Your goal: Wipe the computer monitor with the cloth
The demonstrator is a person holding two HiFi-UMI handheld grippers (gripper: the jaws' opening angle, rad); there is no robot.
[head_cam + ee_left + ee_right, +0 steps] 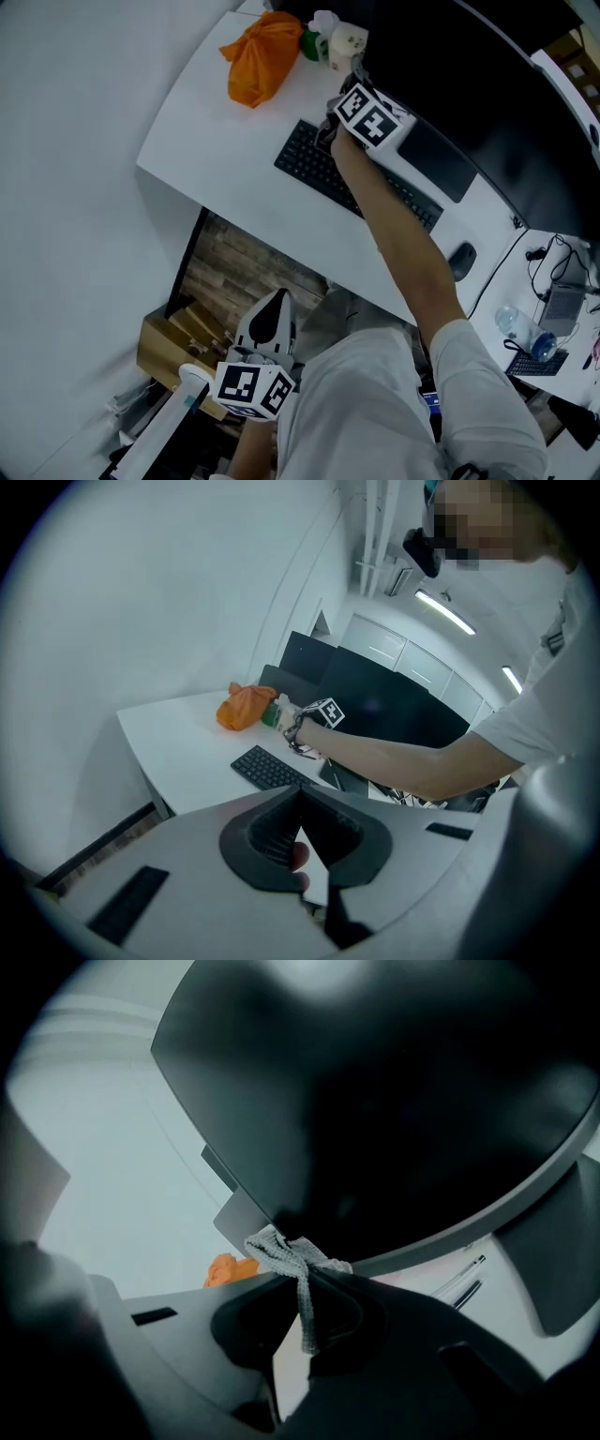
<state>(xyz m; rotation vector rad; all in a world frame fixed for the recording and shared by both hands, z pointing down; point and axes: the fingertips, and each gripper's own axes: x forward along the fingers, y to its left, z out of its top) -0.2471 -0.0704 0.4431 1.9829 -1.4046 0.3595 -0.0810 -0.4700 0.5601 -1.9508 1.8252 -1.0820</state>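
The right gripper (305, 1288) has its jaws closed on the cloth (292, 1262), a pale grey knitted strip. Only the right gripper view shows this. There the strip's long axis runs up along the seam of the jaws, one thin tail hanging back between them. The bunched end fans out just past the tips, pointing at the monitor (375, 1101). That bunch overlaps the screen's lower edge near a corner; I cannot tell whether it actually touches. From the head view the marker cube and hand cover the cloth. That view does show the arm stretched over the keyboard (323, 164) toward the dark curved screen at the back of the white table (216, 141).

The left gripper (302, 803) has its jaws shut together with nothing between them; a fingertip (298, 857) shows through the gap behind them. The head view places it low, off the table's near edge, close to the person's body. Its own camera looks across at the reaching arm.

Farther out on the table sit an orange bag (261, 56) in the far corner and a mouse (461, 261).
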